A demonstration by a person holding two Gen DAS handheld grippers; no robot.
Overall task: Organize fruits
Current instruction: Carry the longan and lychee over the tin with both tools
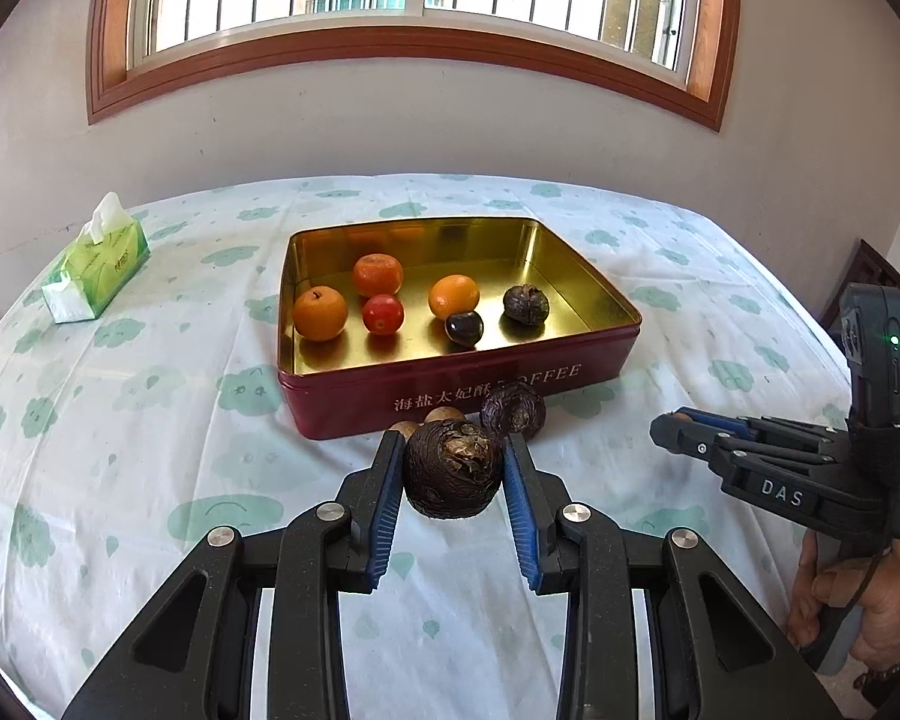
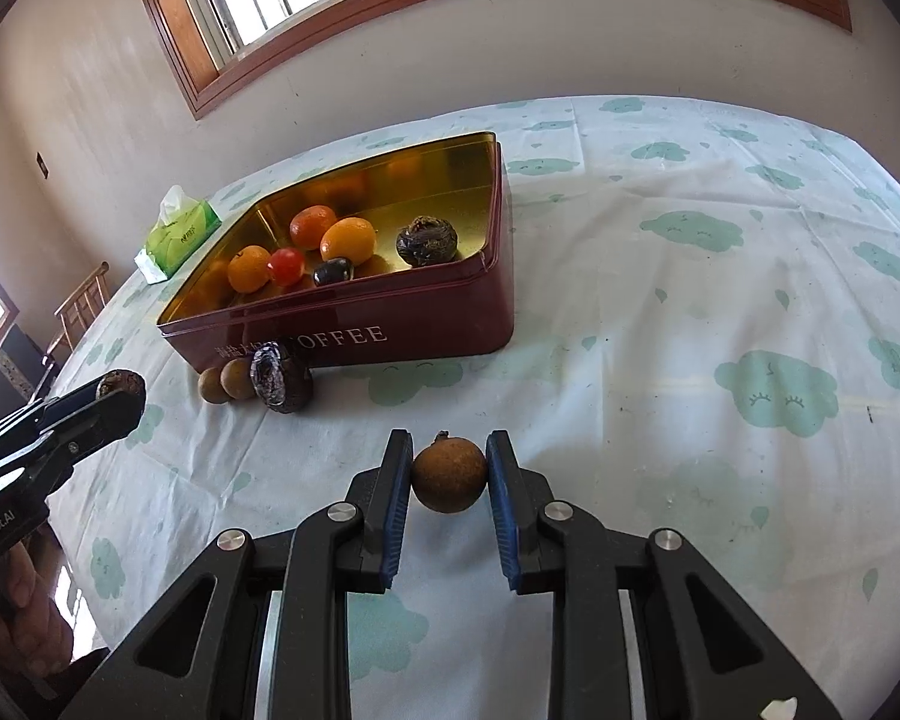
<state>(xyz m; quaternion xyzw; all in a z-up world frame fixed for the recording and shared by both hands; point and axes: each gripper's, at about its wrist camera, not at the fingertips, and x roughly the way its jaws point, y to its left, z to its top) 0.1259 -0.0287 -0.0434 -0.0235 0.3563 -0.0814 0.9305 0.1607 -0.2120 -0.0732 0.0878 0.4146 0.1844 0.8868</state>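
Observation:
My left gripper (image 1: 453, 468) is shut on a dark wrinkled passion fruit (image 1: 452, 469), held above the cloth in front of the tin. My right gripper (image 2: 450, 471) is shut on a small brown longan (image 2: 449, 473); in the left wrist view the right gripper (image 1: 669, 427) shows at the right. The red tin (image 1: 462, 393) with a gold inside holds oranges (image 1: 320, 313), a red fruit (image 1: 383, 314), a dark plum (image 1: 464, 328) and a wrinkled passion fruit (image 1: 526, 303). Another passion fruit (image 2: 282, 382) and two longans (image 2: 225, 381) lie on the cloth against the tin's front wall.
A green tissue pack (image 1: 97, 267) sits at the table's far left. The table (image 2: 720, 360) wears a white cloth with green clouds and meets the wall under a window. A wooden chair (image 2: 81, 300) stands beyond the left edge. A person's hand (image 1: 864, 606) grips the right tool.

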